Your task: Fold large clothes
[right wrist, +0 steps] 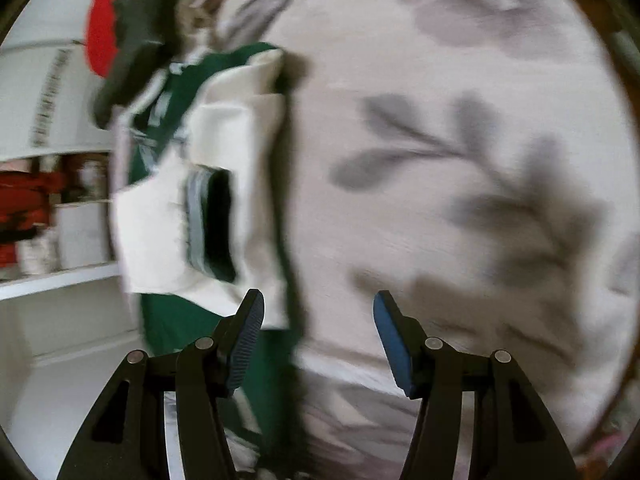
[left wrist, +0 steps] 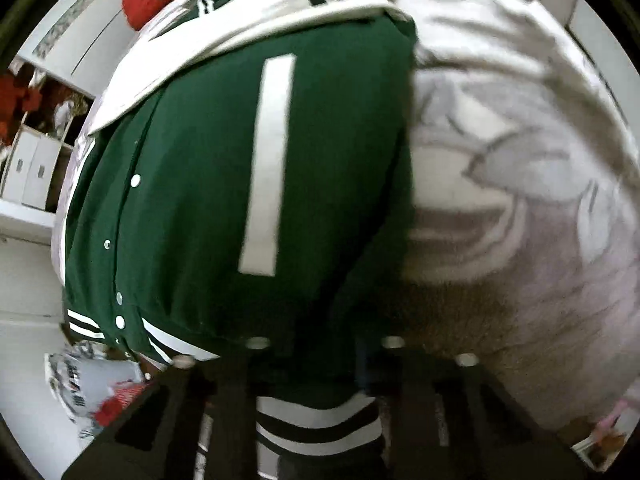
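Left wrist view: the left gripper (left wrist: pixel 320 420) is clamped on the green varsity jacket (left wrist: pixel 224 200) hem, fingertips buried. Right gripper (right wrist: pixel 318 320) gapes empty beside it; everything blurred.

**Open bedspread to one side, jacket and clutter on the other**

In the right wrist view the leaf-printed bedspread (right wrist: pixel 460 184) lies bare and flat ahead of the right gripper (right wrist: pixel 318 312), giving free passage. Beside it the green and white jacket (right wrist: pixel 224 184) covers the bed's edge, with a red cushion (right wrist: pixel 116 12) beyond. Past that edge stand white shelves (right wrist: pixel 60 276), filled with blurred things. In the left wrist view the jacket fills most of the view
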